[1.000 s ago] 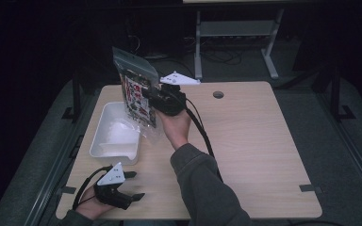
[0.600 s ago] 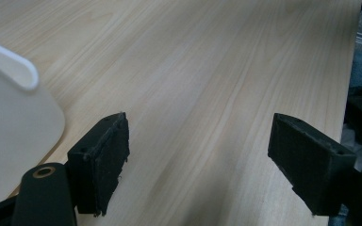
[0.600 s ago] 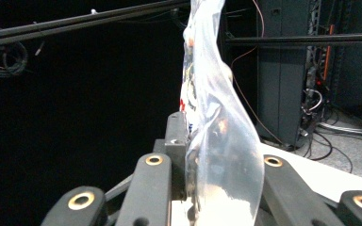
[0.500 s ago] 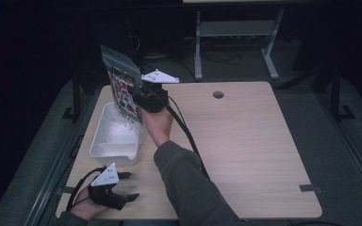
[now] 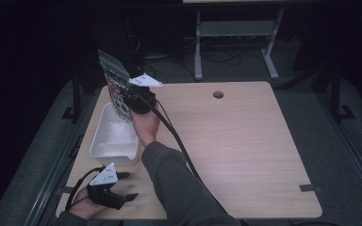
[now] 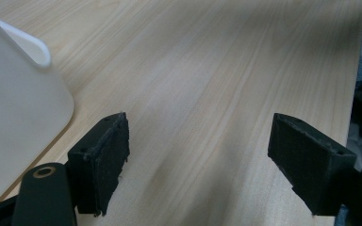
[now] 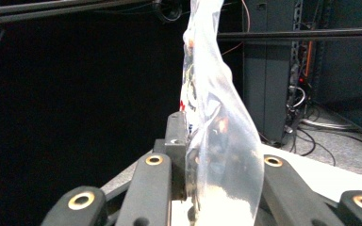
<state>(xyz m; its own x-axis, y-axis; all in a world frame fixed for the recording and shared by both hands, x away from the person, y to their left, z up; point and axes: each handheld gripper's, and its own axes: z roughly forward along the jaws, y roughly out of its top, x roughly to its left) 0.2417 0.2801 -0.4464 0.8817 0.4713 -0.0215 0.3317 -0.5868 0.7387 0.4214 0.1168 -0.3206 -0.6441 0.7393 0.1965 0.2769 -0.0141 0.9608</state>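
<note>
A clear plastic bag with red and white printed contents is held upright above the far end of a white tub. My right gripper is shut on the bag's lower part, and the bag rises from between the black jaws of the right gripper. Low at the table's front left corner, my left gripper is open. Nothing lies between the wide-apart pads of the left gripper, which sits beside the tub's corner.
The wooden table has a cable hole near its far edge. A black cable trails from the right gripper along the person's sleeve. Metal stand legs and cables lie on the dark floor behind the table.
The right hand has carried the bag to the left and a little lower, over the tub's far end. The left gripper has stayed in place.
</note>
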